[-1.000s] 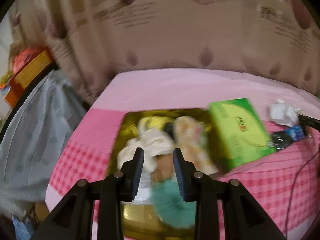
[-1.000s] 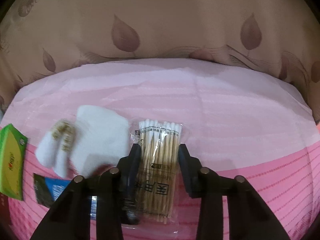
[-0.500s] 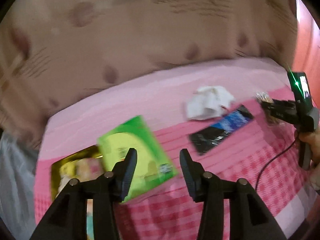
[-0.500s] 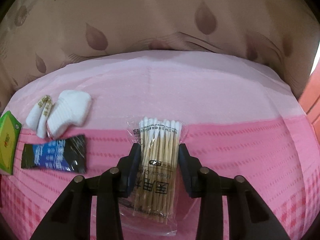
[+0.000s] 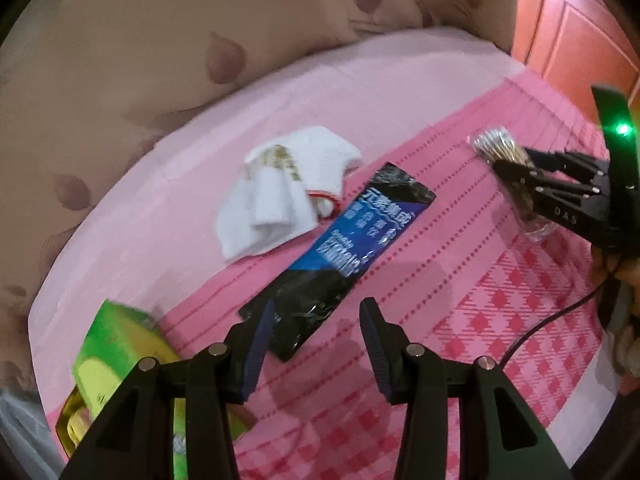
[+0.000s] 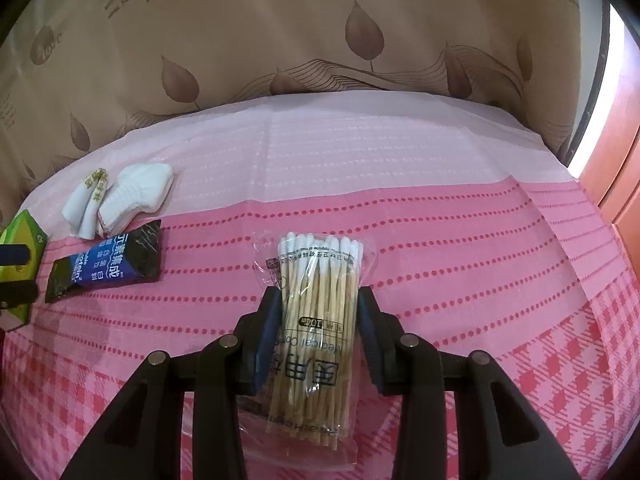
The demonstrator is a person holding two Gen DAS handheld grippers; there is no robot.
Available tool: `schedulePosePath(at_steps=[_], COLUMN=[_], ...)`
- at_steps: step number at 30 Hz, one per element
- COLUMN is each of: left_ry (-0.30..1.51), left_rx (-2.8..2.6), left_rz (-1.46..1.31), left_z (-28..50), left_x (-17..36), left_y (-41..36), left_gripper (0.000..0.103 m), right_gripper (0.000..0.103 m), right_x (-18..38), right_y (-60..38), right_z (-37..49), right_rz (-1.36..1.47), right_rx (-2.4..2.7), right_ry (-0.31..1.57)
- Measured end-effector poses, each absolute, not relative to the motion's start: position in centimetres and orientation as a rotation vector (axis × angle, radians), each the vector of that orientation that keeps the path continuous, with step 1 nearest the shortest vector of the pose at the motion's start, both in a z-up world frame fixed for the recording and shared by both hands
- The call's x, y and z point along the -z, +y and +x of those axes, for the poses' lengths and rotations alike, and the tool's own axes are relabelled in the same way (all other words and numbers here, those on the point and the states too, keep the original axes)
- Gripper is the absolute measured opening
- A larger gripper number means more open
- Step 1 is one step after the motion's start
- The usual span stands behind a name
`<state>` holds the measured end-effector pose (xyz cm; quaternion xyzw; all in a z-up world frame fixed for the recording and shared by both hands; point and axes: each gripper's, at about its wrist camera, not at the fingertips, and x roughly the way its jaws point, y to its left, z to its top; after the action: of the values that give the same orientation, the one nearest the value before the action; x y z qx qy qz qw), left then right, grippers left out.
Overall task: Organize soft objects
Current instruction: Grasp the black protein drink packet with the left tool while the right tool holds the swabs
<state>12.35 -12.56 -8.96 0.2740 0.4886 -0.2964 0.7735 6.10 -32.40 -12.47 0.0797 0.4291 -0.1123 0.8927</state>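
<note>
A pink checked and dotted cloth is spread before a beige leaf-print curtain. A clear bag of wooden cotton swabs, marked "Medical", is clamped by the right gripper. Nothing is held by the wide-spread left gripper, above a black-and-blue foil packet near the cloth's left edge, beside folded white socks and a green carton.
</note>
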Motion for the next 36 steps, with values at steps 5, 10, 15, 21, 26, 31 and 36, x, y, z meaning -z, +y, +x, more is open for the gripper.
schedulePosePath(at_steps=[5, 10, 15, 21, 26, 31, 36], left_ry=[1.096, 1.12, 1.129, 1.137, 1.18, 1.214, 1.209], left_rx=[0.694, 0.689, 0.691, 0.69, 0.67, 0.641, 0.606], left_rz=[0.65, 0.695, 0.714, 0.706, 0.572, 0.456, 0.427], left_z=[13.2, 14.2, 15.0, 16.6, 18.2, 18.7, 16.9], left_x=[10.2, 11.5, 12.0, 12.8, 13.2, 13.4, 12.9], left_y=[-15.0, -16.6, -17.1, -18.3, -18.0, -17.0, -16.7], left_gripper=[0.045, 0.045, 0.047, 0.053, 0.056, 0.054, 0.049], right_gripper=[0.037, 0.038, 0.039, 0.04, 0.041, 0.041, 0.041], right_x=[12.5, 12.5, 12.6, 12.6, 12.6, 12.6, 12.6], right_y=[-32.3, -32.3, -32.4, -32.4, -32.4, -32.3, -32.1], right_z=[6.3, 6.1, 6.1, 6.1, 6.1, 6.1, 6.1], right_rz=[0.162, 0.166, 0.17, 0.173, 0.173, 0.172, 0.165], right_rx=[0.229, 0.226, 0.221, 0.221, 0.221, 0.221, 0.226], right_ry=[0.892, 0.891, 0.889, 0.888, 0.888, 0.888, 0.89])
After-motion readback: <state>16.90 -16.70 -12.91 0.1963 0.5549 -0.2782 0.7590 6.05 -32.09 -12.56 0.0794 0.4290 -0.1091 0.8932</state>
